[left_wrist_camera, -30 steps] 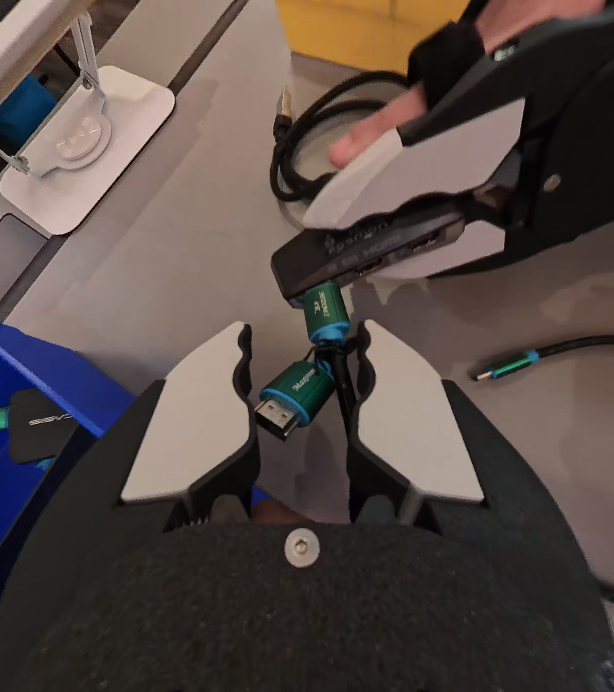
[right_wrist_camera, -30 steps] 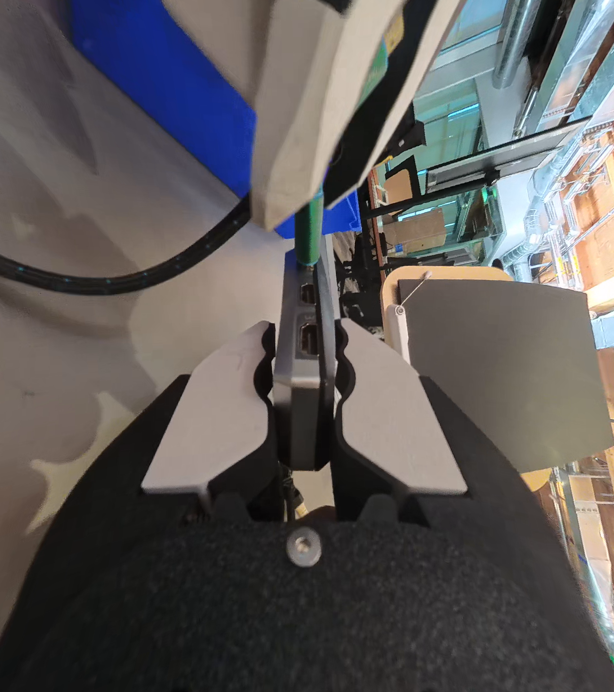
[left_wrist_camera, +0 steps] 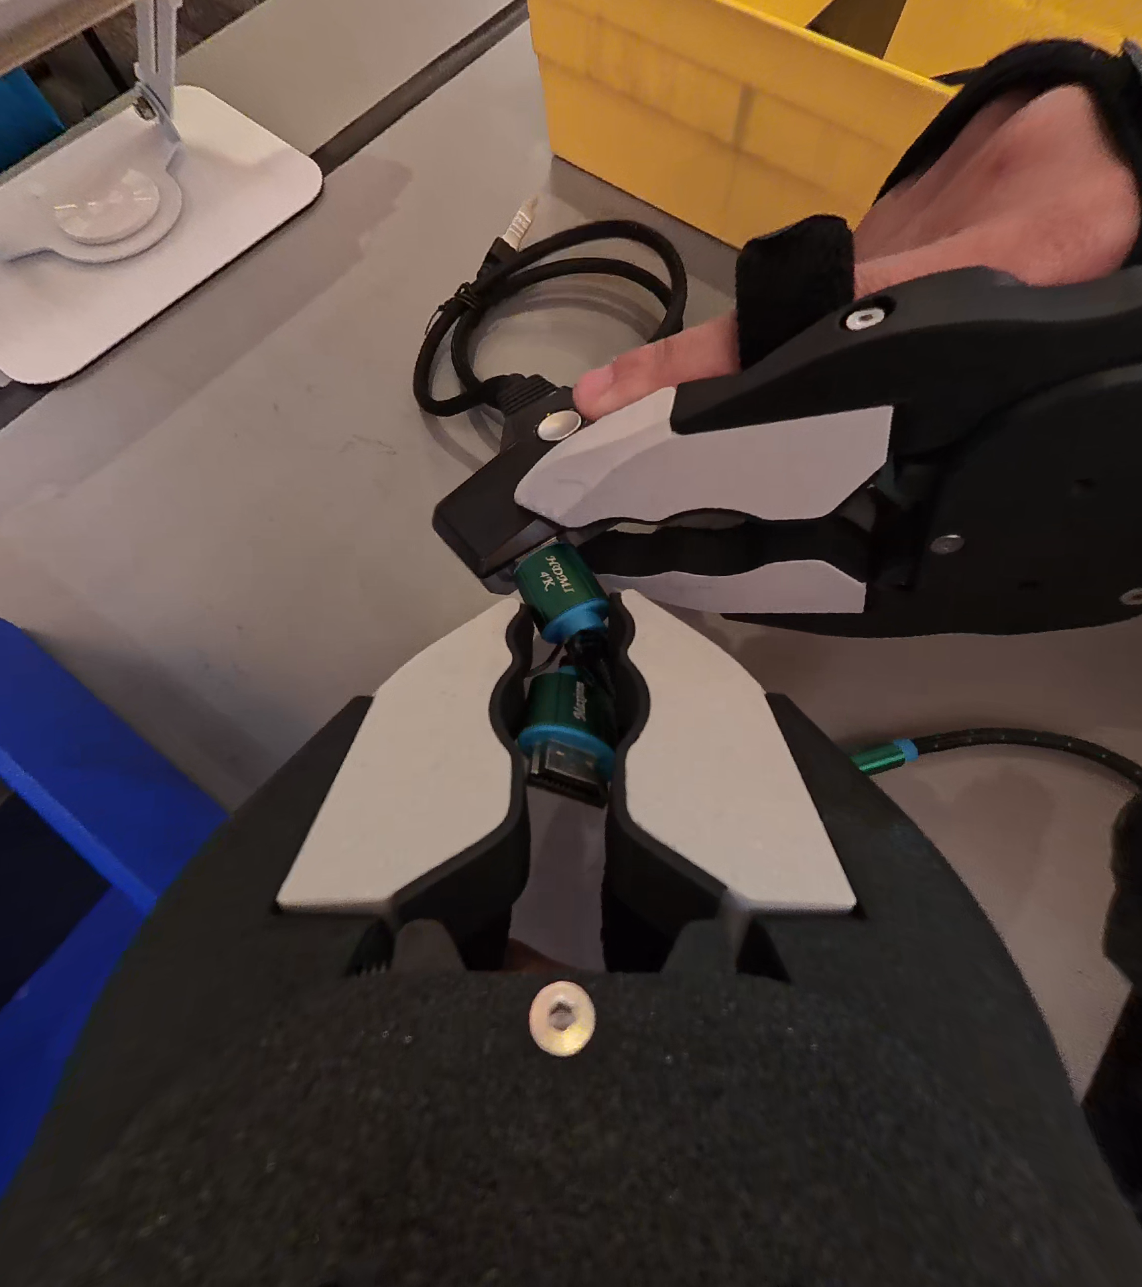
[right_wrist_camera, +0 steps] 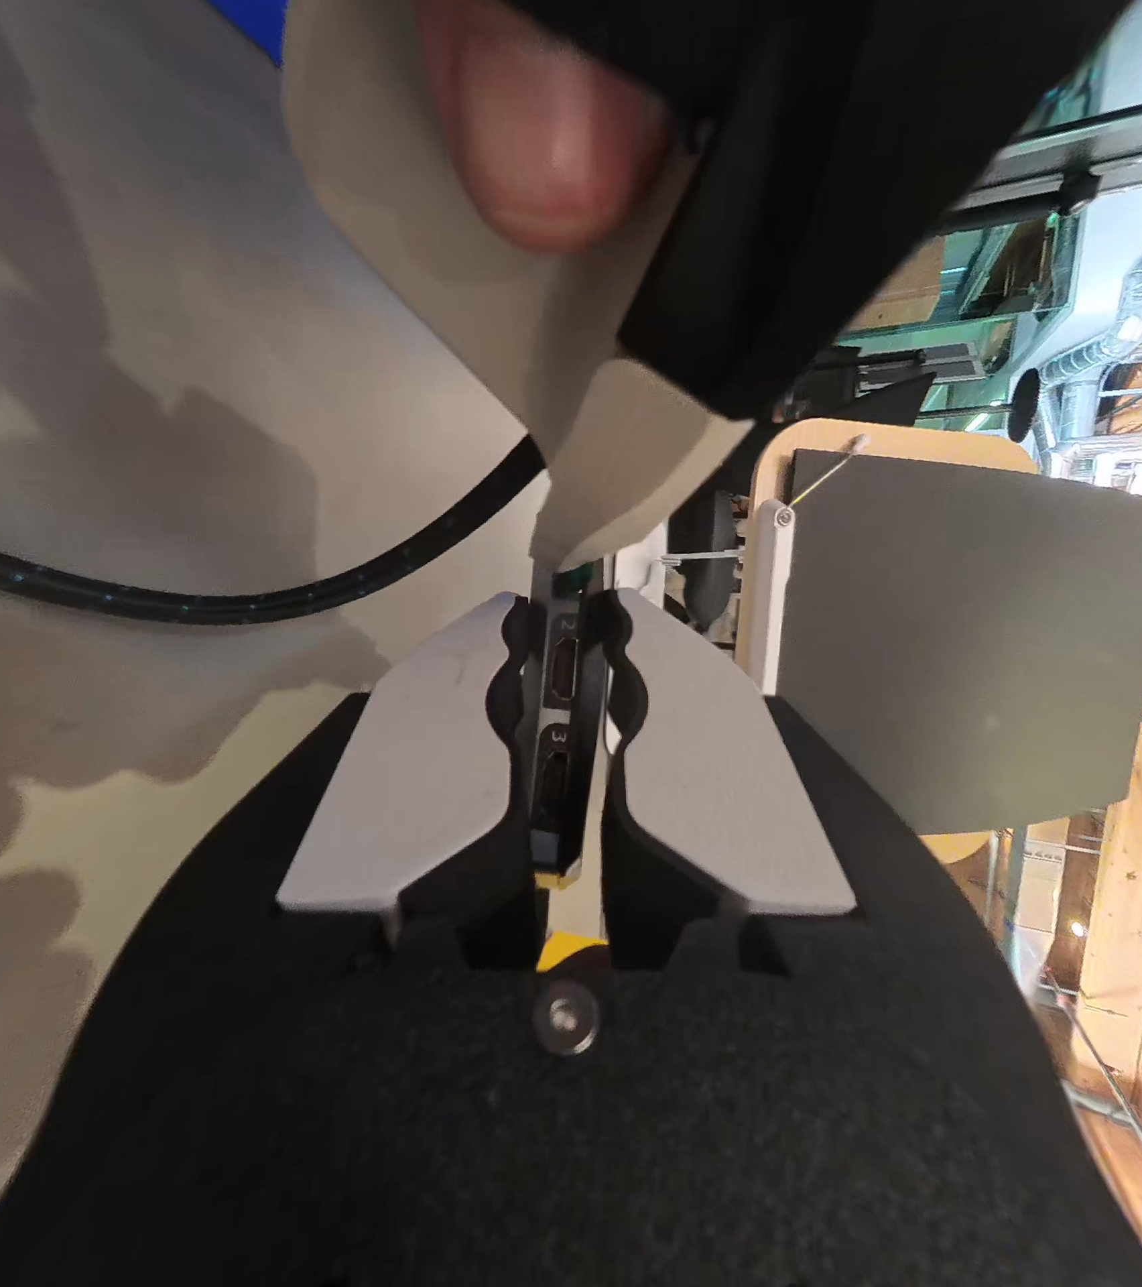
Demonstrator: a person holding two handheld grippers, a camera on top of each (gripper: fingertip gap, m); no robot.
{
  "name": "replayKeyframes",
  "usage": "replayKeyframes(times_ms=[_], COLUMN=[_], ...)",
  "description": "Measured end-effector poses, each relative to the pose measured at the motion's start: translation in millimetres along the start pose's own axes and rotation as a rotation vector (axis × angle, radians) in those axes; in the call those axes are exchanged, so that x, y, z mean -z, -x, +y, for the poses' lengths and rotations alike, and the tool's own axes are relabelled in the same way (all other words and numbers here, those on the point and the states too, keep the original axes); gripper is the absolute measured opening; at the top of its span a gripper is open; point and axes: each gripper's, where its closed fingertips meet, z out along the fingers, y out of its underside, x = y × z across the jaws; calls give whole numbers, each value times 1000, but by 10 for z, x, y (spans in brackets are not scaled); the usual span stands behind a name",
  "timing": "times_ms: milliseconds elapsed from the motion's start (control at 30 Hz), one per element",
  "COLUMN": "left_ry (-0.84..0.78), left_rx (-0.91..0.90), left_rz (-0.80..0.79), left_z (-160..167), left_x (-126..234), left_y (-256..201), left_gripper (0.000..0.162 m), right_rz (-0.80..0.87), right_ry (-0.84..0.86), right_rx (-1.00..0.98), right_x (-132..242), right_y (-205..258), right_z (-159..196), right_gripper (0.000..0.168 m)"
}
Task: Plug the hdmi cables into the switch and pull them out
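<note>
Here, the frame by its parts:
Switch: black switch [left_wrist_camera: 485, 512] clamped flat in my right gripper [right_wrist_camera: 565, 613], held above the grey table [left_wrist_camera: 206, 487], far and right of my left gripper [left_wrist_camera: 568, 627].
Plug: green plug [left_wrist_camera: 558, 585] seated in the switch's near-left port, long axis running back toward my left fingertips.
Left gripper: nearly closed on the bundled cable [left_wrist_camera: 589, 668] (a loose second plug [left_wrist_camera: 565, 724] caught between the fingers too).
Pull, I judge: straight back along that axis.
</note>
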Motion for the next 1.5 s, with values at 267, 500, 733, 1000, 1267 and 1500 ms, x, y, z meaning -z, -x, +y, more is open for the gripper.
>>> replayKeyframes(times_ms=[267, 500, 733, 1000, 1267, 1500], left_ry=[14, 14, -66, -72, -171, -196], left_rx=[-10, -7, -35, -7, 35, 273], left_rz=[-36, -56, -33, -104, -225, 144], left_z=[14, 6, -170, -108, -49, -40], left_x=[35, 68, 343, 290, 39, -215], left_y=[60, 84, 48, 211, 42, -407], left_gripper=[20, 19, 4, 2, 6, 46], right_rz=[7, 32, 42, 97, 108, 197], right_ry=[-10, -11, 31, 22, -52, -129], right_rx=[-55, -82, -85, -66, -92, -251], right_x=[-80, -129, -212, -102, 266, 780], right_y=[-3, -22, 79, 22, 90, -210], right_z=[-24, -25, 299, 338, 296, 364], right_gripper=[20, 21, 20, 20, 20, 20])
